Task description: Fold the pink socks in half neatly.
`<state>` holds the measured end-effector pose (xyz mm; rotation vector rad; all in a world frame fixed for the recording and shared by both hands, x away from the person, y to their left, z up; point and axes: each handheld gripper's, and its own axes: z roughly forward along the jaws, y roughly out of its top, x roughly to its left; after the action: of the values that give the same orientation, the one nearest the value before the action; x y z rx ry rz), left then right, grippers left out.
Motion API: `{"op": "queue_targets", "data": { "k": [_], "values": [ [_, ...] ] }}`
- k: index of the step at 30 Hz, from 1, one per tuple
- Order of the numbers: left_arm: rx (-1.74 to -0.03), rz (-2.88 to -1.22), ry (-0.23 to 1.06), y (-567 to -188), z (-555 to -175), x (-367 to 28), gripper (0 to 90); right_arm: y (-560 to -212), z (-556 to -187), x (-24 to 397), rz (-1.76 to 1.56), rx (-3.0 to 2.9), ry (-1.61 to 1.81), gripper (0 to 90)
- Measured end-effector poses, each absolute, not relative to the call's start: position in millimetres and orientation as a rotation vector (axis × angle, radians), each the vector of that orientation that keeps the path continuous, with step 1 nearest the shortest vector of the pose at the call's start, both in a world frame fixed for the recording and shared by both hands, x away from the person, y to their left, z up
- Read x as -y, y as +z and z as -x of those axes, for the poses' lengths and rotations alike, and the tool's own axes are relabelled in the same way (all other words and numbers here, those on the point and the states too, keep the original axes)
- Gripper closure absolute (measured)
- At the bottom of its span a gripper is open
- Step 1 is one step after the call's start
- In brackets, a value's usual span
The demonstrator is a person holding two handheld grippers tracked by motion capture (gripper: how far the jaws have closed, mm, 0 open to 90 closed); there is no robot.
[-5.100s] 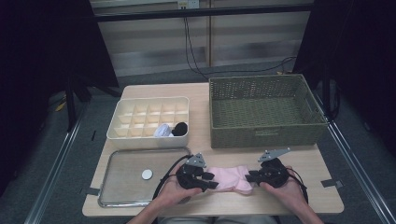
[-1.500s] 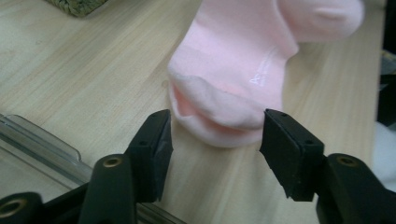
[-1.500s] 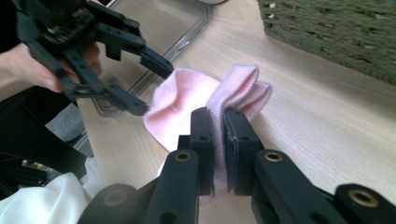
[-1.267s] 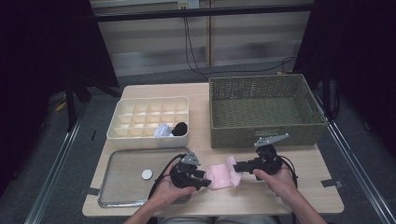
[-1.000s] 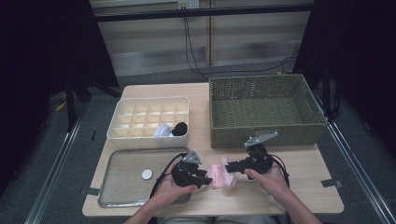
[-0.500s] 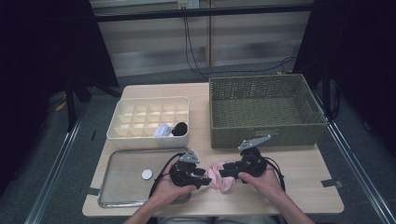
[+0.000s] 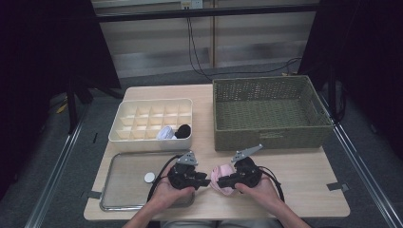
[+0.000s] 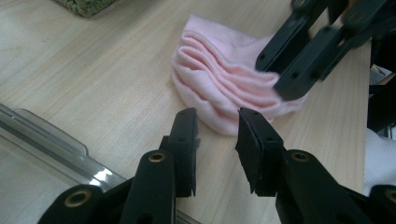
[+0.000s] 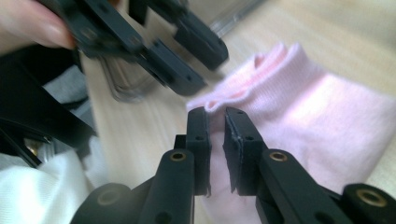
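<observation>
A pink sock [image 7: 219, 174] lies folded into a small bundle near the table's front edge, between my two grippers. My right gripper [image 7: 223, 183] comes at it from the right. Its jaws have just been closing and now pinch a fold of the sock [image 9: 303, 116] in the right gripper view [image 9: 217, 123]. My left gripper [image 7: 207, 181] faces the bundle from the left. Its jaws [image 8: 215, 130] have also just been closing but stand apart, with the sock's near edge [image 8: 219, 79] at their tips and no pad pressing. The right gripper [image 8: 276, 78] rests on the sock's far side.
A green wicker basket [image 7: 271, 111] stands at the back right. A white divided box [image 7: 152, 121] at the back left holds a white roll [image 7: 166, 133] and a black one [image 7: 183, 129]. A metal tray [image 7: 123, 190] at front left carries a small white disc [image 7: 149, 177].
The right gripper has moved left toward the left gripper and slightly down. The sock, spread flat earlier, is now bunched into a short bundle between the grippers.
</observation>
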<state>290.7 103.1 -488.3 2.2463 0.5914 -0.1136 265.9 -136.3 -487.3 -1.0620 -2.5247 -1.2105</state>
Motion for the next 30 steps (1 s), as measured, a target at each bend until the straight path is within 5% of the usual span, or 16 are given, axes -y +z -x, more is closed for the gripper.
{"op": "queue_targets", "data": {
  "k": [6,13,30],
  "values": [
    [-0.61,-2.219,-0.119,-486,-292,-104,67.2,-495,-267,135,1.07,2.556,-1.167,82.6],
    [-0.579,-2.21,-0.11,-476,-296,-94,68.6,-485,-263,147,1.103,2.5,-1.233,71.7],
    [-0.517,-2.191,-0.146,-469,-303,-61,72.9,-493,-255,166,1.183,2.524,-1.196,87.1]
  ]
}}
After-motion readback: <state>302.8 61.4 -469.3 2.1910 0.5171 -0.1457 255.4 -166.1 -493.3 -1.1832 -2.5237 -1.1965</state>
